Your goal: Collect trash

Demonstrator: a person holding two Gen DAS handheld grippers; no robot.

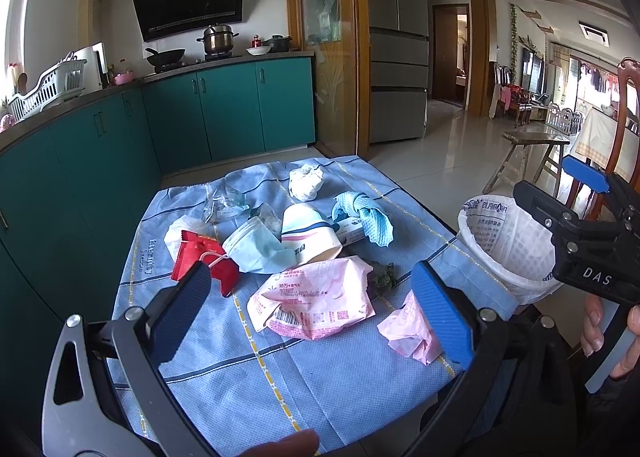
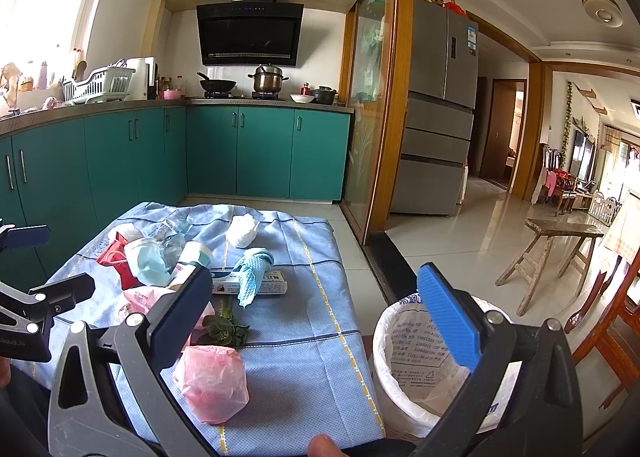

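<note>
Trash lies on a blue cloth [image 1: 304,385] over a low table: a pink printed wrapper [image 1: 316,305], a crumpled pink bag [image 1: 404,331] [image 2: 212,381], a red packet [image 1: 202,263], a blue face mask [image 1: 256,249], a paper cup [image 1: 306,233], a teal rag [image 1: 366,217] on a small box [image 2: 256,283], a white wad [image 1: 306,183] and green leaves [image 2: 224,331]. My left gripper [image 1: 312,313] is open and empty above the pink wrapper. My right gripper [image 2: 316,321] is open and empty, between the pink bag and the white-lined bin [image 2: 420,369] [image 1: 504,241].
Teal kitchen cabinets [image 1: 224,113] stand behind and to the left of the table. A wooden stool [image 2: 556,253] and a wooden chair [image 2: 608,333] stand on the tiled floor to the right. A grey fridge [image 1: 396,57] is behind.
</note>
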